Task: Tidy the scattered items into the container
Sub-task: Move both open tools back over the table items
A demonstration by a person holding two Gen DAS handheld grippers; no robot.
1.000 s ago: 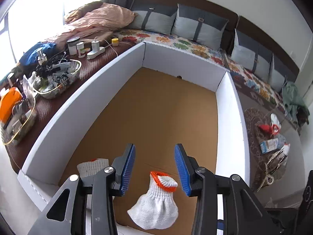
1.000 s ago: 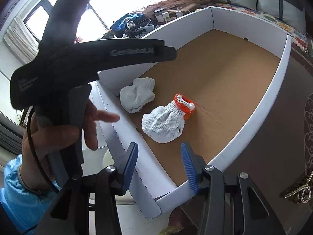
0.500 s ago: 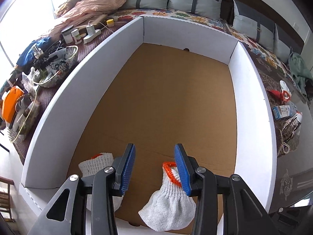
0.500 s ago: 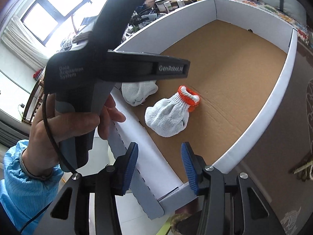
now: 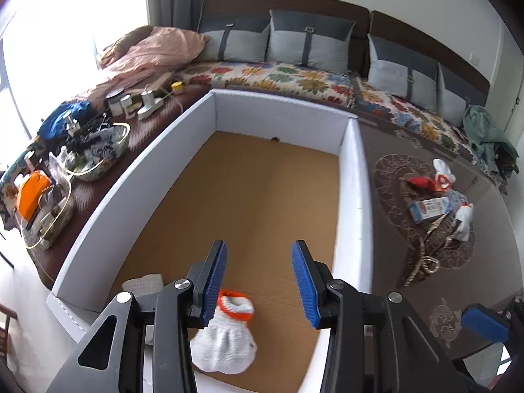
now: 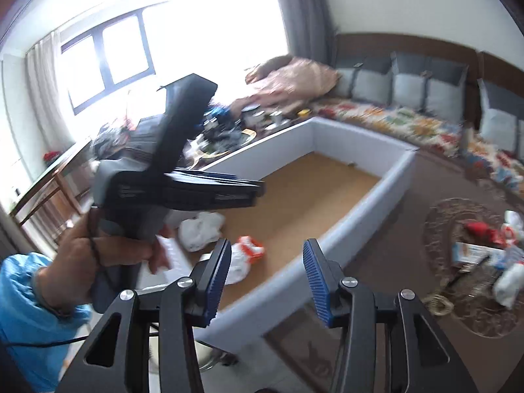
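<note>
Two views from handheld tongs above a large white-walled box (image 5: 98, 193) with a brown cardboard floor.

In the left wrist view, the left gripper (image 5: 258, 281) fills the lower centre, its blue-padded jaws parted and empty. Below them, at the box's near end, lies a white glove with an orange cuff (image 5: 229, 337), untouched. A second white glove (image 5: 144, 283) lies at lower left, also inside.

In the right wrist view, the right gripper (image 6: 267, 281) is likewise released, holding nothing. Only this view shows the person's hand (image 6: 95, 258) and blue sleeve (image 6: 23, 311) at left. Scattered items (image 5: 439, 203) lie on a brown rug (image 5: 386, 229) at right in both views, sharper in the left.
</note>
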